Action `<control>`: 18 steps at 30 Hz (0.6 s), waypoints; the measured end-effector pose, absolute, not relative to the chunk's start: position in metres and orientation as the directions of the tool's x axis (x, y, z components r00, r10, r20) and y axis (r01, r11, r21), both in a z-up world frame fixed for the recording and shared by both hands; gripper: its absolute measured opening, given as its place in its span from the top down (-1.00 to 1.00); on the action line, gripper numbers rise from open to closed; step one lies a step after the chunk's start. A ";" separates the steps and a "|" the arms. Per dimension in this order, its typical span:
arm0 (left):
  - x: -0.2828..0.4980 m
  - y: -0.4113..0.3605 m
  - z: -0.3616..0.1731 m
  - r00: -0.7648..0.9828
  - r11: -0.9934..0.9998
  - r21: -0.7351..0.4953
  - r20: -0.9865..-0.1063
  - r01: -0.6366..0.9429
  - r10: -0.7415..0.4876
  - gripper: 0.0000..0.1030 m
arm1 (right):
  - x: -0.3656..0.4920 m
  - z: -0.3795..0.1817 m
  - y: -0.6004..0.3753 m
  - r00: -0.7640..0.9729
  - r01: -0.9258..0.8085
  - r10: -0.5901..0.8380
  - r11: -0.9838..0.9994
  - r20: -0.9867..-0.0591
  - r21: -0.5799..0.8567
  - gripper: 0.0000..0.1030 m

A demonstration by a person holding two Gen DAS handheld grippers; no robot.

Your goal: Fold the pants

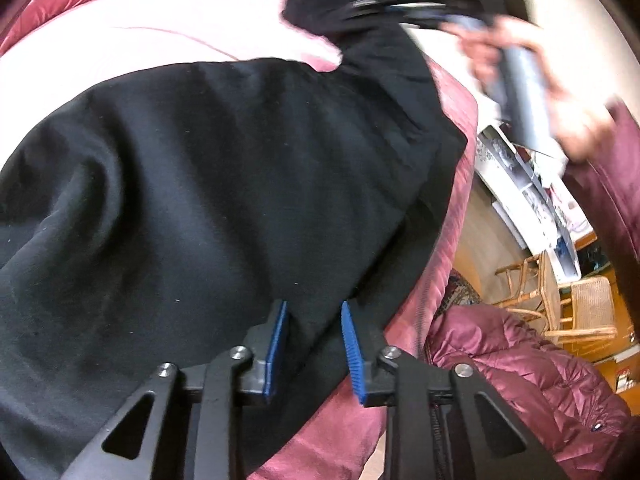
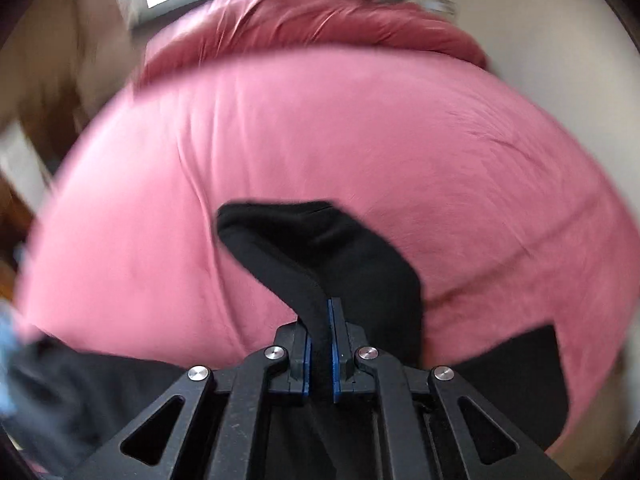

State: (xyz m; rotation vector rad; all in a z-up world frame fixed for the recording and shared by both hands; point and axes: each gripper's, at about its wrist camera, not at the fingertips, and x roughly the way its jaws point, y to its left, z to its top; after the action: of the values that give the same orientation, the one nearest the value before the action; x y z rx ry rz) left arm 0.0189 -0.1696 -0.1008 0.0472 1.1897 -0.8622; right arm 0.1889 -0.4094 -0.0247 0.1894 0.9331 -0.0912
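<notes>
Pink bedding covers a bed (image 2: 320, 128) that fills most of both views, with a darker red quilt bunched along its far edge. Beyond the bed's side, in the left wrist view, a wooden floor, wicker chairs (image 1: 560, 304) and a quilted maroon jacket (image 1: 532, 392) are seen.

Black pants (image 1: 224, 184) are spread across the bed, one broad panel lying flat under the left claw (image 1: 314, 320). The left claw's blue pads are set a narrow gap apart, with the edge of the black cloth seen between them; whether the pads press on the cloth cannot be told from this view.

In the right wrist view, the right claw (image 2: 320, 320) is clamped on a fold of the pants (image 2: 320, 248). The blue pads are drawn close together with the black cloth pinched between them, and a strip of fabric is lifted off the bedding and curls away ahead of the fingers. More of the black cloth is seen lying lower left and lower right of the claw.

At the upper right of the left wrist view, a person's hand (image 1: 532, 68) is seen, blurred, wrapped around a grey handle, with the far end of the pants raised beside it. A maroon sleeve (image 1: 616, 168) is seen below that hand.
</notes>
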 end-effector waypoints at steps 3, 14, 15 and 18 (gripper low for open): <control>0.023 -0.160 -0.093 0.097 0.678 -0.453 -0.787 0.579 -0.609 0.47 | 0.137 0.003 -0.464 0.709 0.236 0.106 0.896 -0.697 0.377 0.86; 0.026 -0.129 -0.082 0.125 0.731 -0.422 -0.817 0.537 -0.563 0.47 | 0.020 -0.105 -0.605 0.721 0.556 0.117 0.492 -0.683 0.670 0.86; 0.026 -0.125 -0.082 0.128 0.734 -0.418 -0.819 0.535 -0.560 0.47 | 0.018 -0.117 -0.608 0.710 0.567 0.128 0.479 -0.693 0.670 0.85; 0.022 -0.116 -0.078 0.136 0.749 -0.393 -0.834 0.534 -0.535 0.47 | 0.011 -0.130 -0.614 0.701 0.581 0.146 0.450 -0.698 0.678 0.71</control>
State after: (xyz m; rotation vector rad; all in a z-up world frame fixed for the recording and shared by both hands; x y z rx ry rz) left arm 0.0218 -0.1159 -0.0778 -0.0004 1.2077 -0.7736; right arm 0.0115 -0.6139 -0.1301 1.0946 0.7803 -0.3053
